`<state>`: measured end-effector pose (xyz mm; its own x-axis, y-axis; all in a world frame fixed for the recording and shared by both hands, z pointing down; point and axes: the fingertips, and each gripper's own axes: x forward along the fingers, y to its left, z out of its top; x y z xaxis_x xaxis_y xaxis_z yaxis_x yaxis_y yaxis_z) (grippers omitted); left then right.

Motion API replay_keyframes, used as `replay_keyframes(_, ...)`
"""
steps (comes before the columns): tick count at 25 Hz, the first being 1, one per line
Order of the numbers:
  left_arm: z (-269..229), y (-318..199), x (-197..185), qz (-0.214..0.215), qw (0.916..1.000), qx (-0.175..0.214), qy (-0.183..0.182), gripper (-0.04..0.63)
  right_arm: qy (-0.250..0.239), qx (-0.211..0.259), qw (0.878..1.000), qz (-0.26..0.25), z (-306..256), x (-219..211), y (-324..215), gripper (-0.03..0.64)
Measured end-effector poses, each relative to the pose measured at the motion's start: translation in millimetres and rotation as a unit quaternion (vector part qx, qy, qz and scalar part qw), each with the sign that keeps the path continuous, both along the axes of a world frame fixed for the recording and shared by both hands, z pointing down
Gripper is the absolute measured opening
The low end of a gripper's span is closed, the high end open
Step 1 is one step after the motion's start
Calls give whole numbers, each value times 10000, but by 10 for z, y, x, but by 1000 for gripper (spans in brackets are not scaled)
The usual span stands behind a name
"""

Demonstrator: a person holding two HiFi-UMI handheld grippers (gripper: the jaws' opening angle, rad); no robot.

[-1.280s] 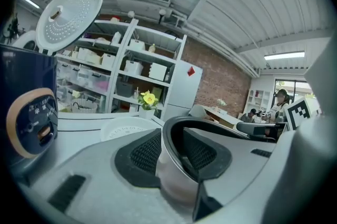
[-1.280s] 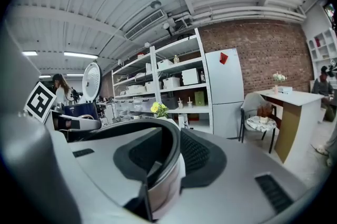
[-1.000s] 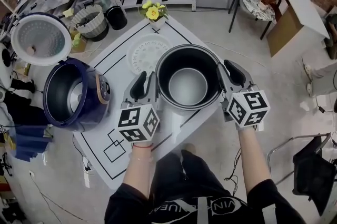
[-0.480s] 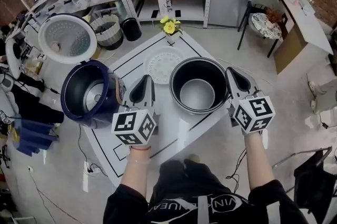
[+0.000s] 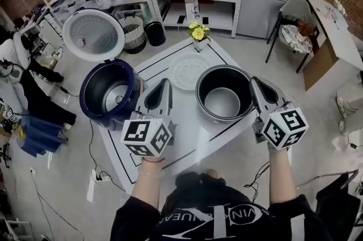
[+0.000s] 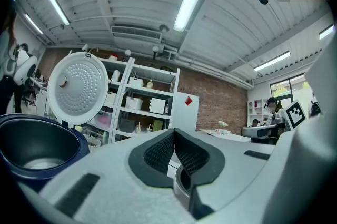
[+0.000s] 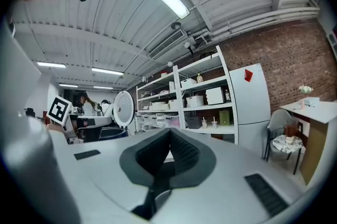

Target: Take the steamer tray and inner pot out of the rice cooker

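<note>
The navy rice cooker (image 5: 110,95) stood empty, left of the left gripper (image 5: 165,83). The inner pot (image 5: 224,99) sat on the table (image 5: 187,135) between that and the right gripper (image 5: 254,82), with the steamer tray (image 5: 189,71) just beyond. Both grippers were pressed together on nothing. Judged done; they had best withdraw without nudging the pot.

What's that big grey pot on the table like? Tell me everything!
The inner pot is a round, deep, metal-looking bowl, dark grey inside with a lighter, shiny bottom and a thin rim. It is empty and stands upright on the white table, out of the rice cooker, close beside the white steamer tray. The left gripper and right gripper are shut on nothing, so neither holds it.
</note>
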<state>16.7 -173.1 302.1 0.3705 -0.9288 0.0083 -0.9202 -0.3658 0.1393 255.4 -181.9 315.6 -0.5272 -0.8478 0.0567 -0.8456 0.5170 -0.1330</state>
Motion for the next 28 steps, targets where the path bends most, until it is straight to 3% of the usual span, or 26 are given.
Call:
replay_keyframes(12, -208, 284, -148, 8, 9999, 47, 141, 11, -137, 97, 9987, -479, -140, -269, 261, -2)
replay_keyframes(28, -46, 397, -278, -48, 9997, 1, 224, 11, -272, 245, 9980, -517, -85, -385, 371, -2)
